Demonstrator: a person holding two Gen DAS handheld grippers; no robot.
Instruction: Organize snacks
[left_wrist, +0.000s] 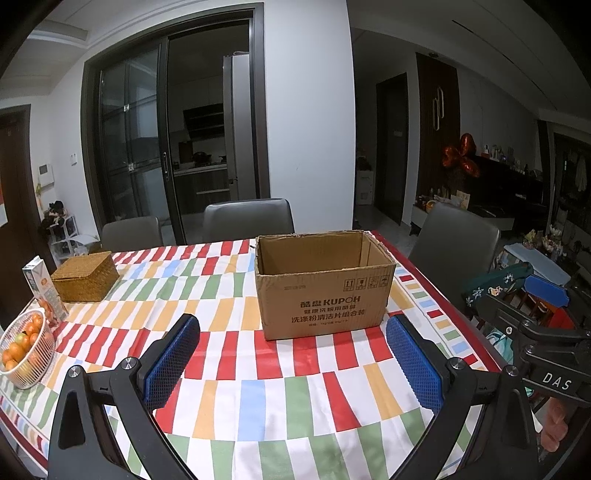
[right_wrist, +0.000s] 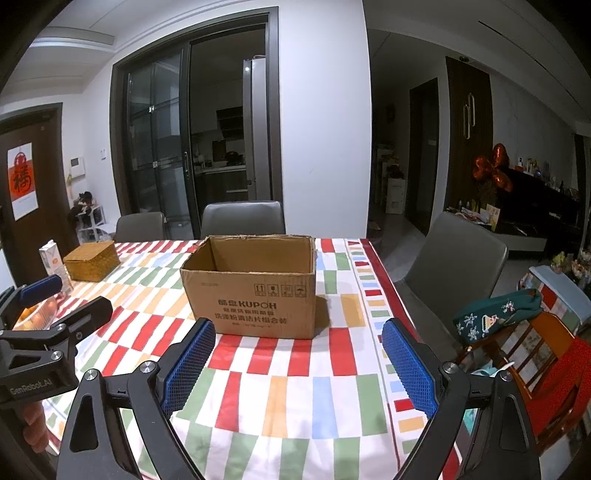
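Observation:
An open brown cardboard box (left_wrist: 325, 291) (right_wrist: 255, 288) stands upright on the striped tablecloth, and what I see of its inside shows nothing. My left gripper (left_wrist: 291, 362) hovers in front of it, open, with only tablecloth between its blue pads. My right gripper (right_wrist: 299, 365) hovers in front of the box too, open and holding nothing. In the left wrist view the right gripper (left_wrist: 532, 306) juts in at the right edge. The left gripper (right_wrist: 62, 299) shows at the left edge of the right wrist view. No snack packets are in sight.
At the table's left are a woven lidded basket (left_wrist: 86, 275) (right_wrist: 92, 260), a drink carton (left_wrist: 44, 291) (right_wrist: 55, 264) and a white basket of oranges (left_wrist: 26, 350). Grey chairs (left_wrist: 247, 218) (right_wrist: 454, 258) stand at the far and right sides. A green embroidered cloth (right_wrist: 498, 314) lies on furniture at the right.

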